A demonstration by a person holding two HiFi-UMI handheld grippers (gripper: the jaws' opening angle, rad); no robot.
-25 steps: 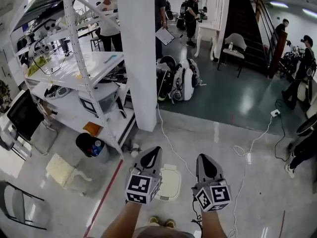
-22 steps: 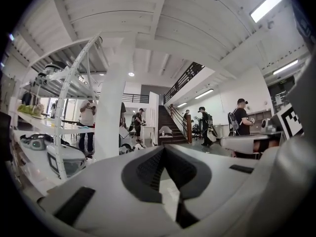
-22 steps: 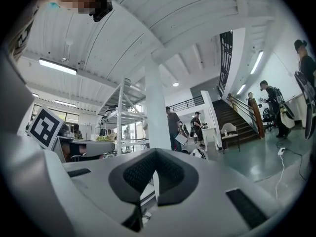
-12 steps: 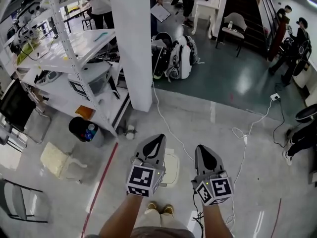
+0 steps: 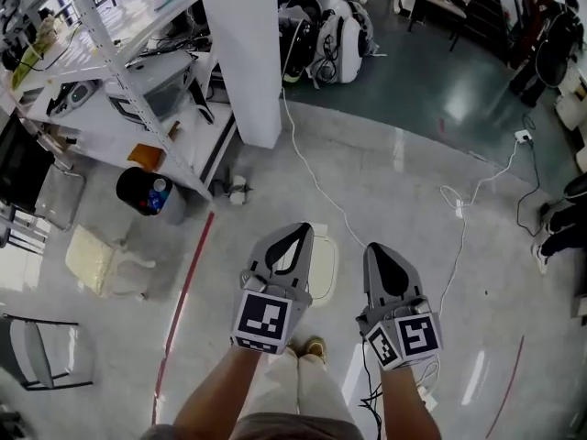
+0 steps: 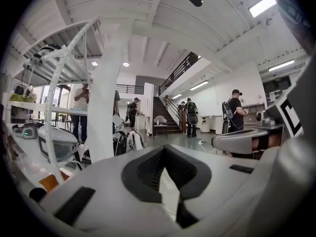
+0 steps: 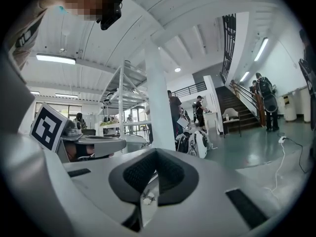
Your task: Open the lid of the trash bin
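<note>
A low cream-white trash bin (image 5: 324, 266) with its lid down stands on the floor just ahead of the person's feet. In the head view it shows between the two grippers and partly under the left one. My left gripper (image 5: 302, 231) hovers over the bin's left side, shut with nothing in it; in the left gripper view (image 6: 164, 150) its tips meet. My right gripper (image 5: 377, 249) hangs to the right of the bin, apart from it, also shut and empty; its tips also meet in the right gripper view (image 7: 156, 152).
A black open bin (image 5: 144, 192) with bottles stands at the left beside a metal shelf rack (image 5: 110, 44). Ahead rises a white pillar (image 5: 240, 53), with backpacks (image 5: 332, 27) behind it. A white cable (image 5: 316, 186) and a red floor line (image 5: 183, 291) cross the floor. A folding chair (image 5: 37, 351) is at the lower left.
The head view has tipped further down: the trash bin, black bin and pillar have slid up the picture. Both grippers stay shut and side by side over the bin area.
</note>
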